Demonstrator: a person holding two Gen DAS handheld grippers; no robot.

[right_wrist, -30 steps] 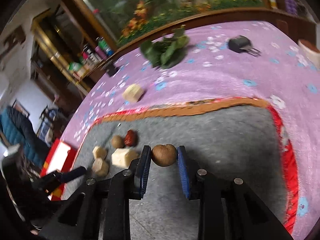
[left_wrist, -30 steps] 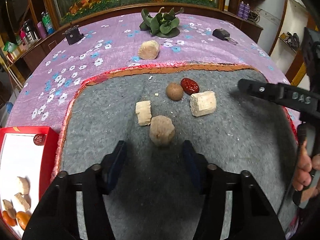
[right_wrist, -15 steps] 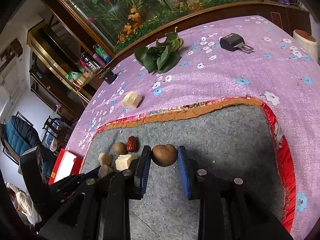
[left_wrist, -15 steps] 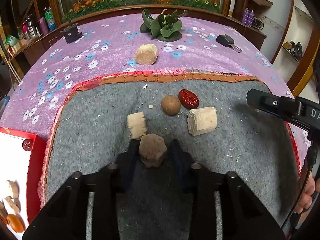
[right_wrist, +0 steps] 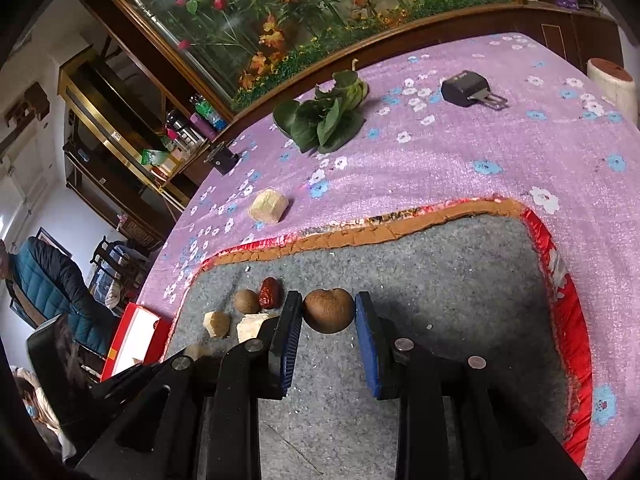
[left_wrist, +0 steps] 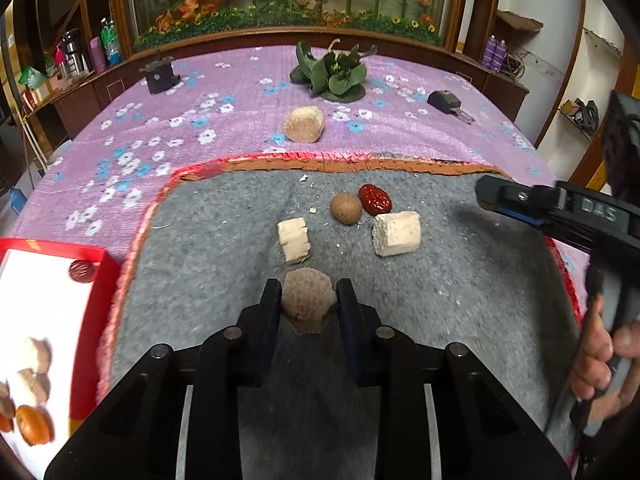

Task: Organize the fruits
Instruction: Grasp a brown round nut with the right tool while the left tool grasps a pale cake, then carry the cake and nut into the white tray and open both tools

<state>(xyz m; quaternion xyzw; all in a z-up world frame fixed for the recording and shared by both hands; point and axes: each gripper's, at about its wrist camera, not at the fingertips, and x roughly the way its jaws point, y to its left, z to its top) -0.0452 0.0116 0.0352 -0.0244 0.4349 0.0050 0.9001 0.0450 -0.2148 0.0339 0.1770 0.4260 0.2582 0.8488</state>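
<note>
- The left claw (left_wrist: 308,304) is clamped on a rough, tan-brown faceted lump of fruit (left_wrist: 307,304), roughly as wide as long, so no clear long axis; it sits above the grey felt mat (left_wrist: 440,280) near its front.
- The right claw (right_wrist: 328,314) grips a smooth, round brown fruit with a dimpled top (right_wrist: 329,315), dimple facing up, over the same mat.
- Just beyond the lump lie a pale ridged cube (left_wrist: 294,239), a larger cream block (left_wrist: 397,233), a round tan ball (left_wrist: 345,208) and a wrinkled red date (left_wrist: 374,199) touching it.
- A red-rimmed white tray (left_wrist: 100,280) at left holds pale chunks and an orange fruit (left_wrist: 35,424).
- A straw-coloured cylinder (left_wrist: 304,124) rests on the purple flowered surface (left_wrist: 224,80).
</note>
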